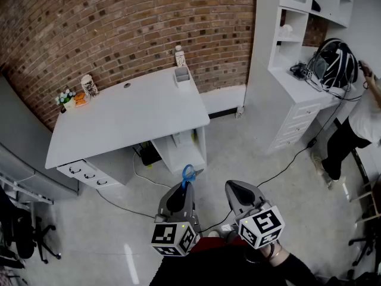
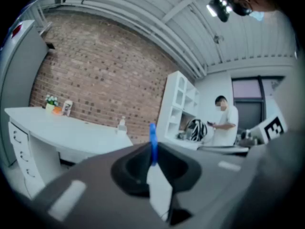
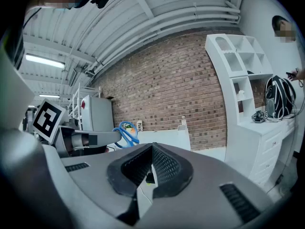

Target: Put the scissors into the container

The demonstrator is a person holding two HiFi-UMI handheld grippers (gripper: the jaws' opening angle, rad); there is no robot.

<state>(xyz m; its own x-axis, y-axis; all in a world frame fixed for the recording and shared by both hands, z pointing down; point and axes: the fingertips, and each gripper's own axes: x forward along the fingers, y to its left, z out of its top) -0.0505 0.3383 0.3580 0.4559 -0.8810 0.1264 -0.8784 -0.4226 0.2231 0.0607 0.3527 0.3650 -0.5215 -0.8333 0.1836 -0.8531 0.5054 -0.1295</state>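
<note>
The left tool is clamped on the scissors, blue handles forward, seemingly for carrying; they are well apart from the container on the surface. The right tool, equally far from the container, is closed and empty.

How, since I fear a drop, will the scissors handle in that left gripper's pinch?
Probably stiff and light: the scissors stand out of the left gripper without drooping. Their blue loops overhang one narrow pinch, so they might pivot or slip if jolted.
</note>
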